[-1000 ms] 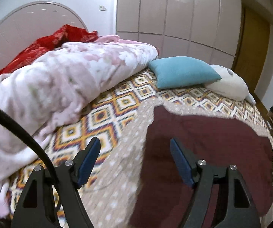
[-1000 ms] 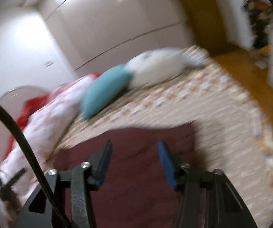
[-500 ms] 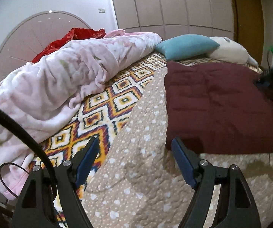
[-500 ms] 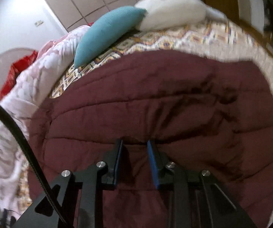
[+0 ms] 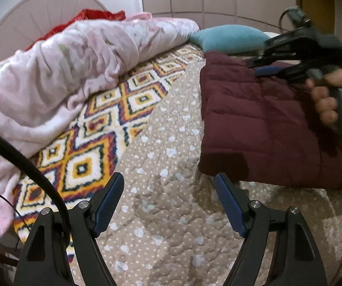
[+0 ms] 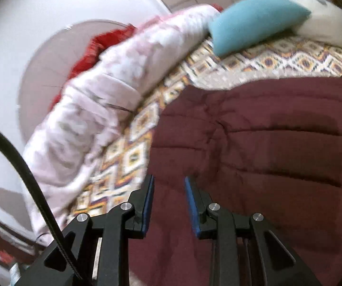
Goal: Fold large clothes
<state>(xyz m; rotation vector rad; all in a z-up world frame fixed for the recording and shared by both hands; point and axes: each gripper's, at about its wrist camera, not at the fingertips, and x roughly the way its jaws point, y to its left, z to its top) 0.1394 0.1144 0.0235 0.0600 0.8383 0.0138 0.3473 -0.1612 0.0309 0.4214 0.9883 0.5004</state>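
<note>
My left gripper [image 5: 169, 197] spread, just before maroon quilted jacket [image 5: 261, 119] near edge; my right gripper [image 6: 168, 196] half-spread above jacket, pinching nothing.

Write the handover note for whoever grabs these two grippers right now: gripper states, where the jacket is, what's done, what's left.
Left gripper: open, empty, over the beige quilt, beside the jacket's near left corner.
Right gripper: fingers slightly apart, nothing visibly held, over the jacket's left edge.
Maroon jacket: lies as a flat rectangle on the bed, blue pillow beyond it.
Done: looks at least partly folded; how far, unclear.
Left: probably one more fold; judge first.
</note>
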